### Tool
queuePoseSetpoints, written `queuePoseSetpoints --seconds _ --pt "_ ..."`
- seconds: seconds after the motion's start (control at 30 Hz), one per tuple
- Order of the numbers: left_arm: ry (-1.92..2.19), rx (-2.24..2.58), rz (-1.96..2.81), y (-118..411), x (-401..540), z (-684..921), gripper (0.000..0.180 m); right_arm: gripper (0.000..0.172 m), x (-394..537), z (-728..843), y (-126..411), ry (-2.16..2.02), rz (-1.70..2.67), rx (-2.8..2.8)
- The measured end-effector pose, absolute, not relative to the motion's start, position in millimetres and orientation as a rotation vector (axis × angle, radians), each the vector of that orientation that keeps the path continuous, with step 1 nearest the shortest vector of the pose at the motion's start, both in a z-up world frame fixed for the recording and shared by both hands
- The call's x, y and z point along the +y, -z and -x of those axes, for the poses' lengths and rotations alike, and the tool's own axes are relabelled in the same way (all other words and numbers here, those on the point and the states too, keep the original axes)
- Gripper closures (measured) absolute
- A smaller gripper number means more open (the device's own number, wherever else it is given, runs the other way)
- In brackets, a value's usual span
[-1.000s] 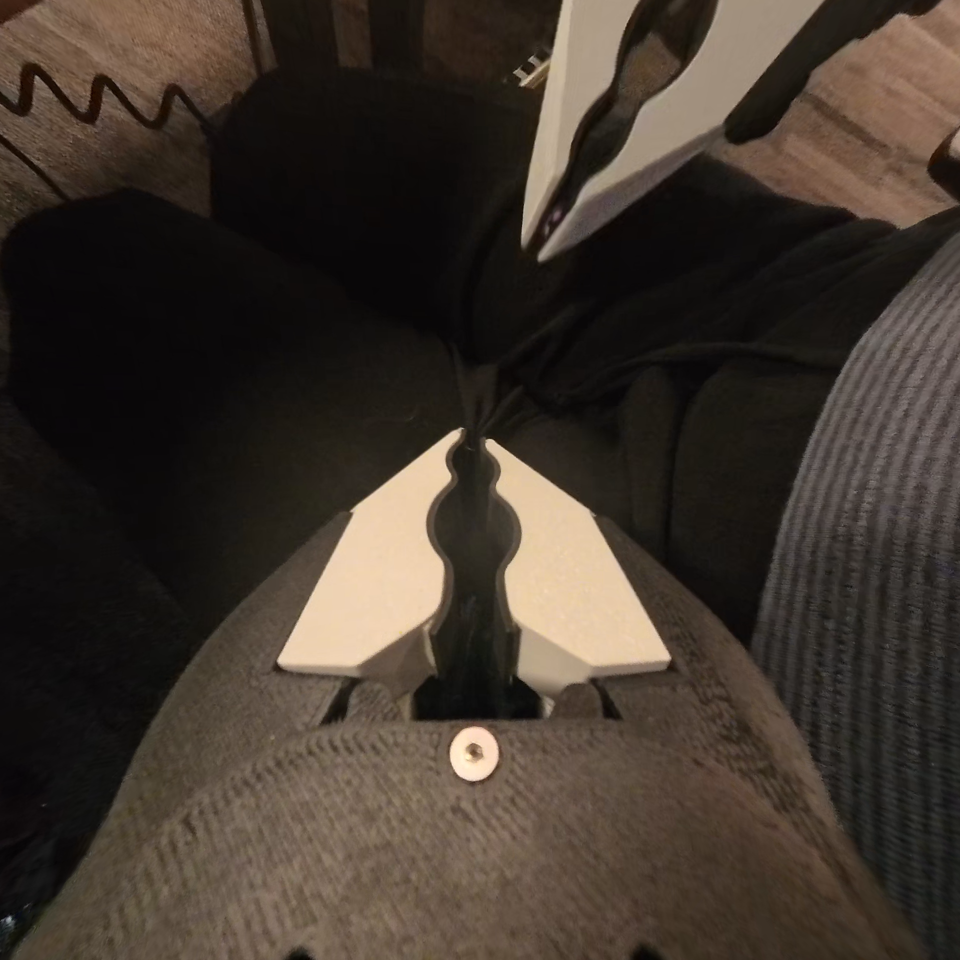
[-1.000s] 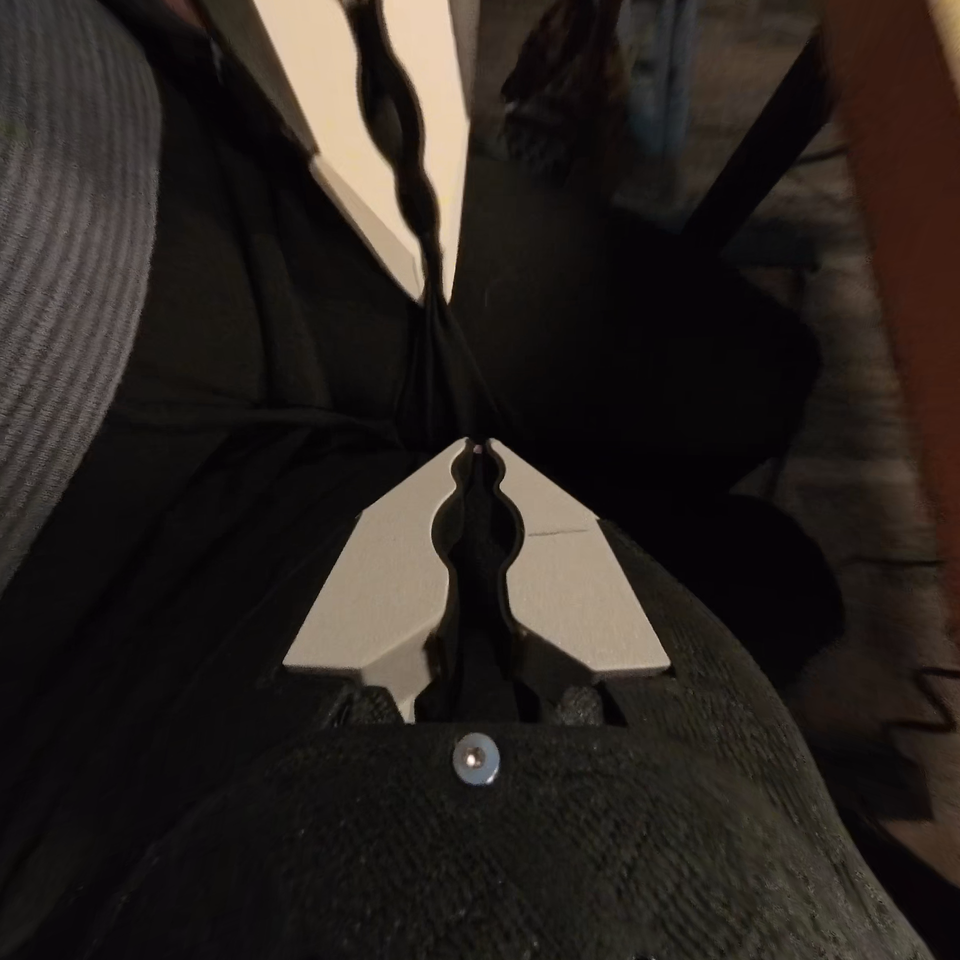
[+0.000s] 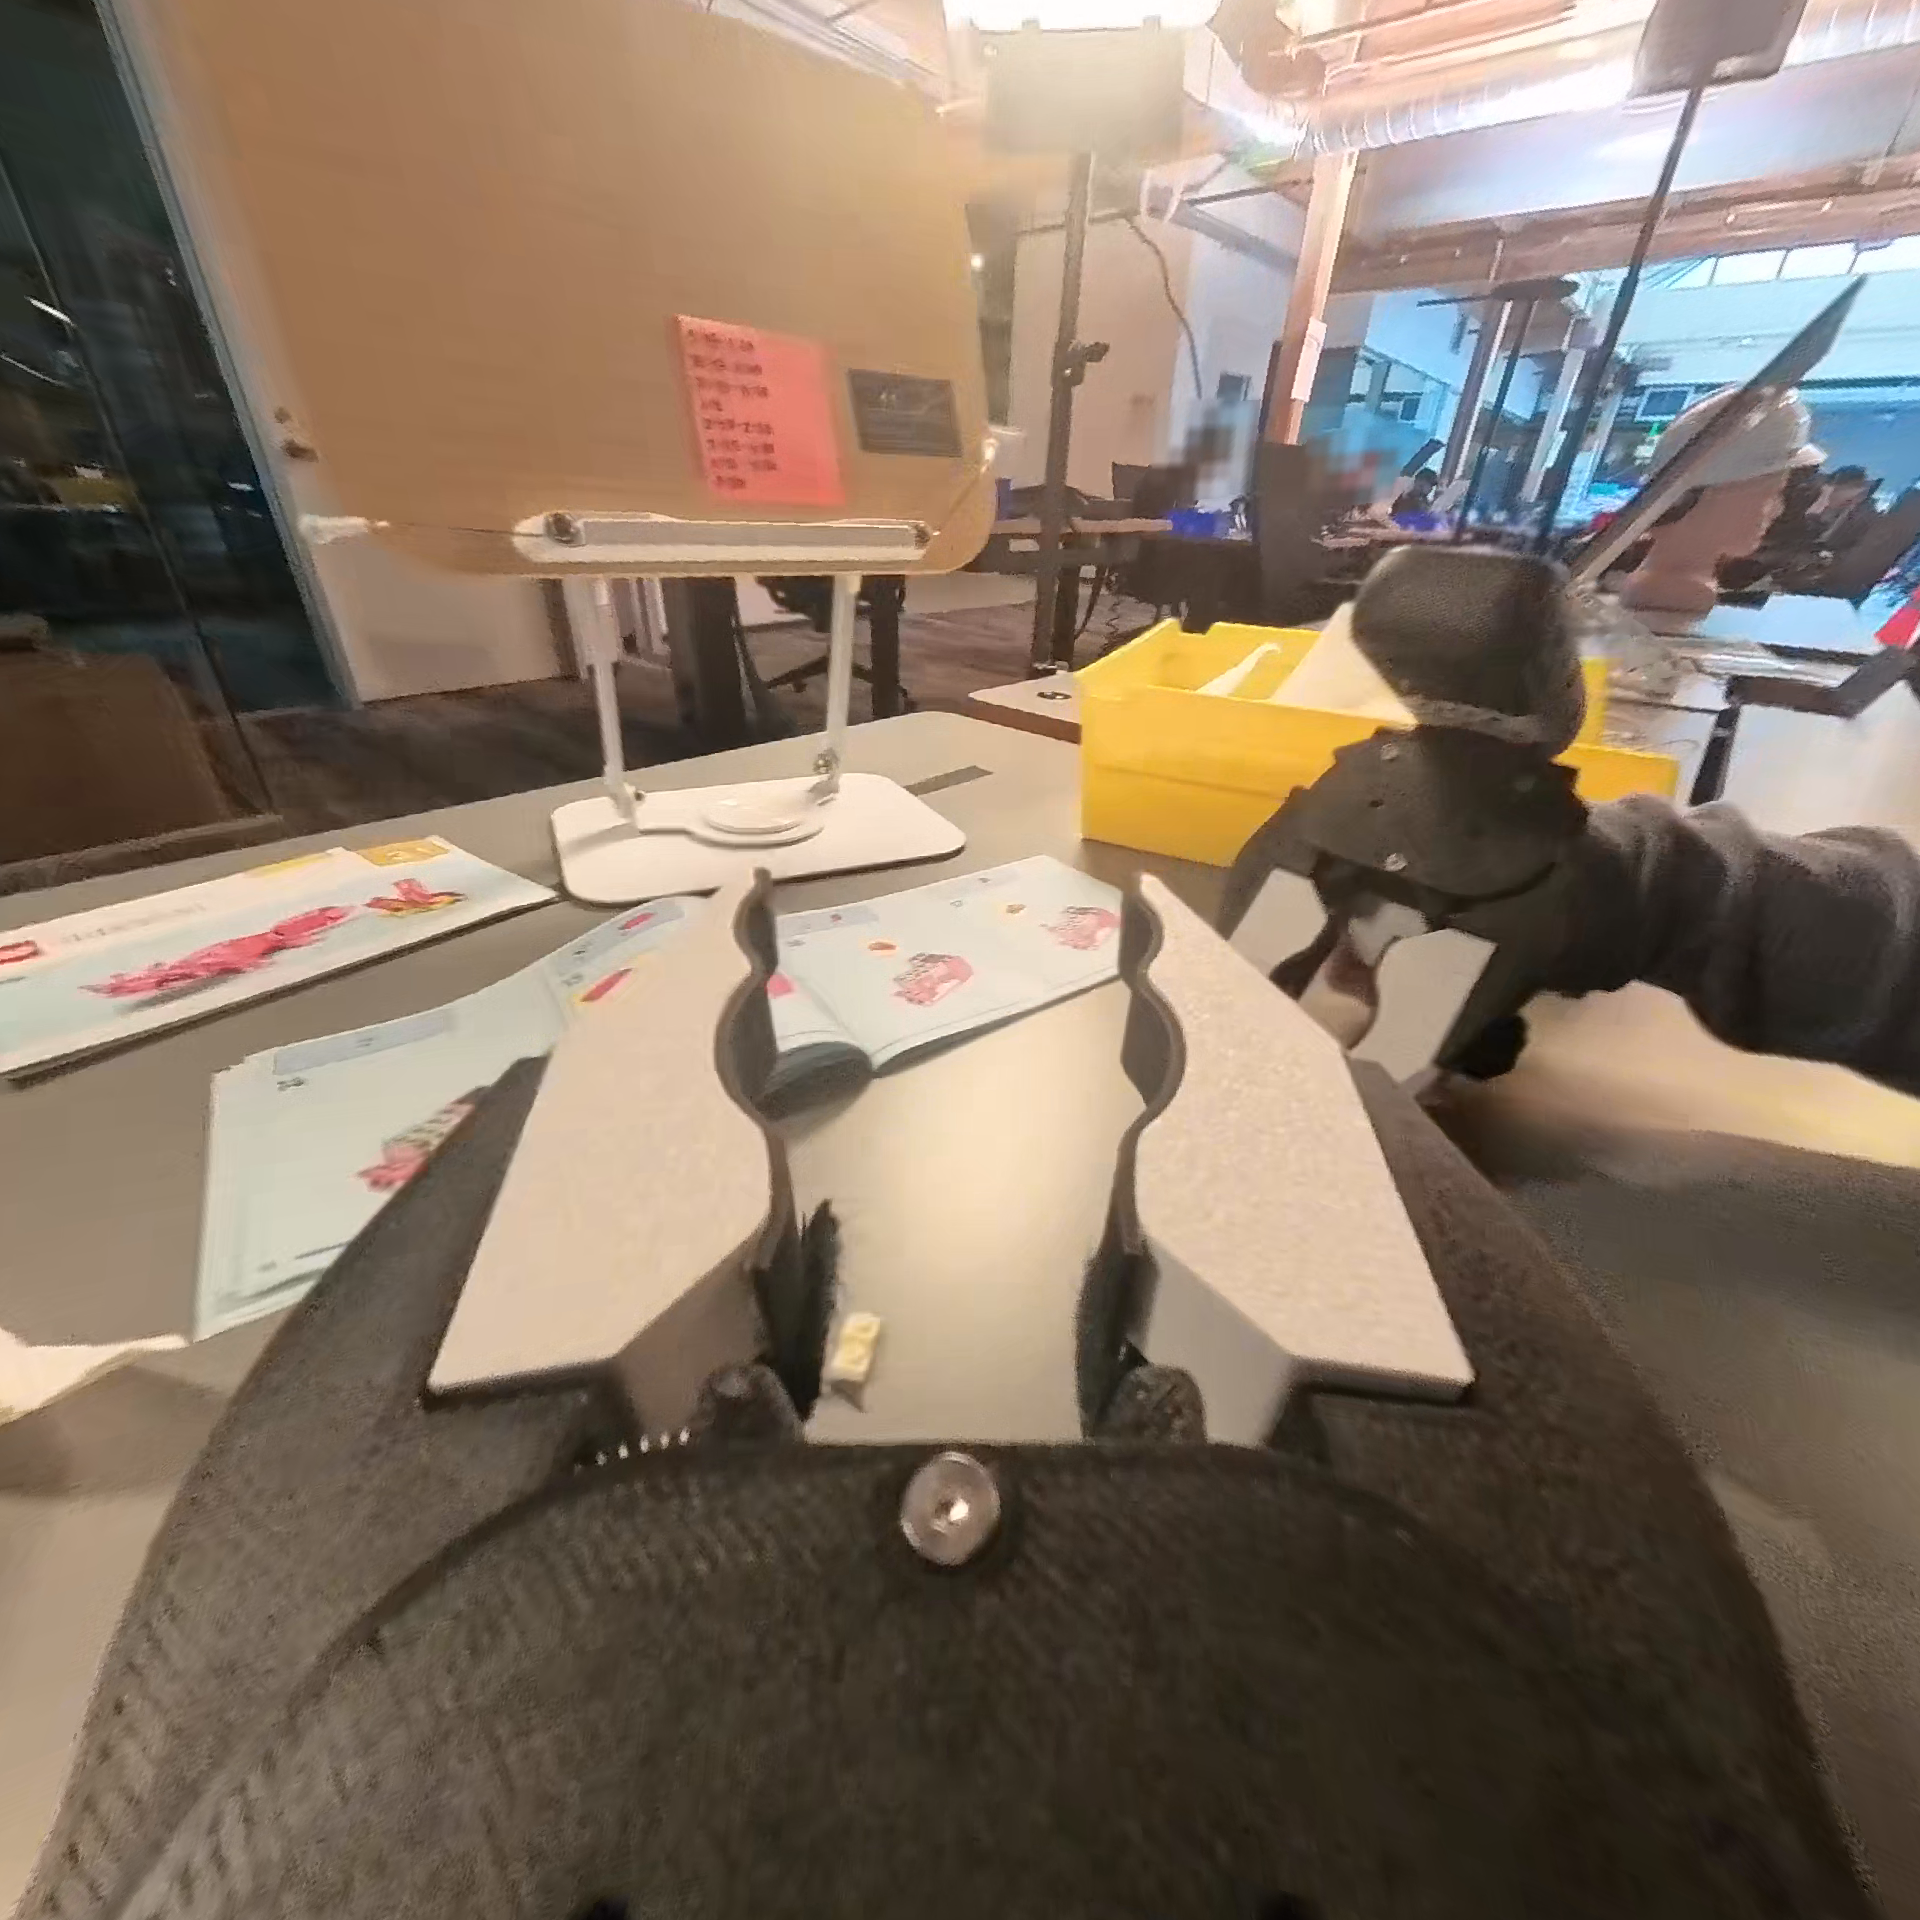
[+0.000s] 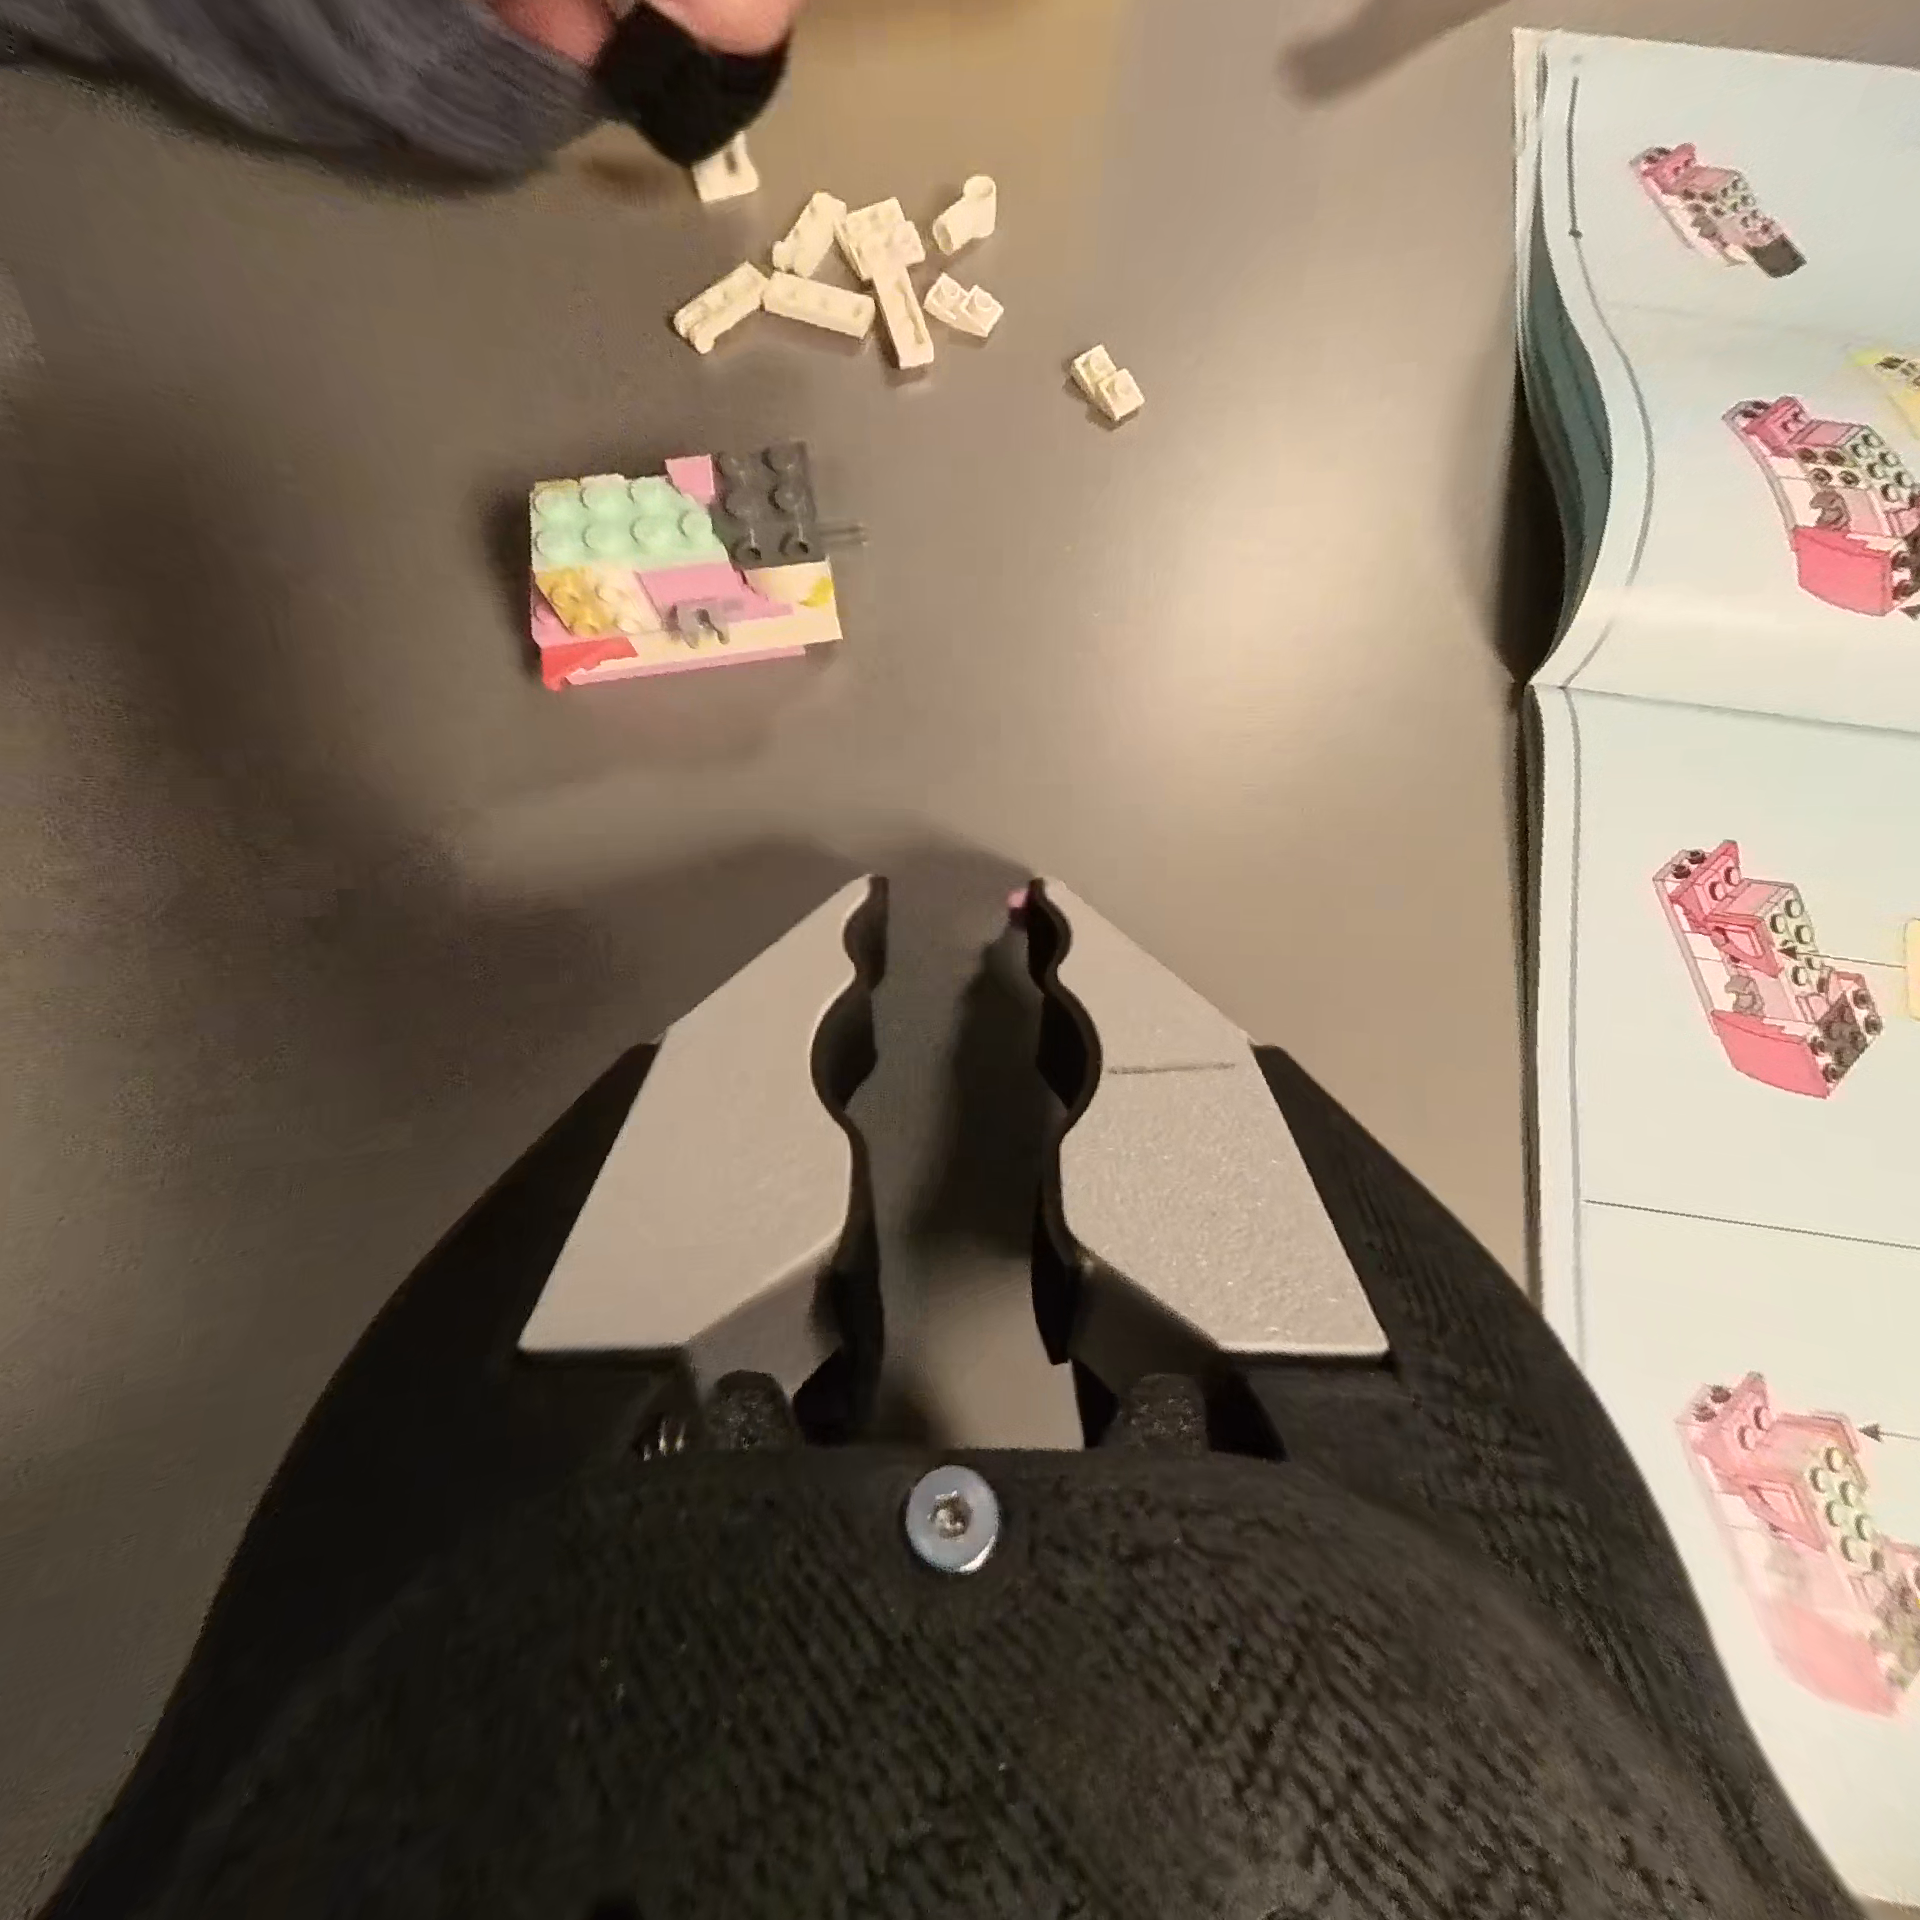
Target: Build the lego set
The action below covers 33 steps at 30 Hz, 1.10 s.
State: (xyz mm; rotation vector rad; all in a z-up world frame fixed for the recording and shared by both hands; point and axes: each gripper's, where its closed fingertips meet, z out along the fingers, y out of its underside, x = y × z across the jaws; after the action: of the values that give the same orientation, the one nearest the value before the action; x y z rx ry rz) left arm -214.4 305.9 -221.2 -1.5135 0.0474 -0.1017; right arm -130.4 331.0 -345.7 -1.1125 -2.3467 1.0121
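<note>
My left gripper is wide open with nothing between its fingers, low over the grey table and facing an open instruction booklet. A small cream brick lies below its jaw base. My right gripper is partly open above bare table; a tiny pink bit shows at its right fingertip, not clamped. It also shows in the left wrist view, on the right. Ahead of it lie a partly built pastel brick model, a pile of cream bricks and a single cream brick.
A stand with a white base carries a tan board at the back. A yellow bin stands back right. More booklets lie on the left, and one along the right. A sleeve reaches in at the top left. The gap from one gripper's tips to the other's is roughly 15 cm. From either gripper's tips it is about 12 cm to the single cream brick.
Earlier both grippers were shut on black cloth in a dark spot. Now both stand open over the table, the left much wider, and the cloth is out of view.
</note>
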Motion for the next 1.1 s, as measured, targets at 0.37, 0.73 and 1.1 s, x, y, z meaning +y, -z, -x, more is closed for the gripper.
queuePoseSetpoints --seconds 0.37,0.73,1.1 --pt "0.036 0.161 1.554 229 290 210 0.116 0.121 334 121 344 -0.942 1.108 -2.251" --pt "0.390 0.651 1.934 304 281 135 0.058 0.134 359 114 340 -0.947 1.256 -2.039" --pt "0.484 0.752 2.003 320 272 119 0.103 0.153 357 114 337 -1.034 1.346 -2.006"
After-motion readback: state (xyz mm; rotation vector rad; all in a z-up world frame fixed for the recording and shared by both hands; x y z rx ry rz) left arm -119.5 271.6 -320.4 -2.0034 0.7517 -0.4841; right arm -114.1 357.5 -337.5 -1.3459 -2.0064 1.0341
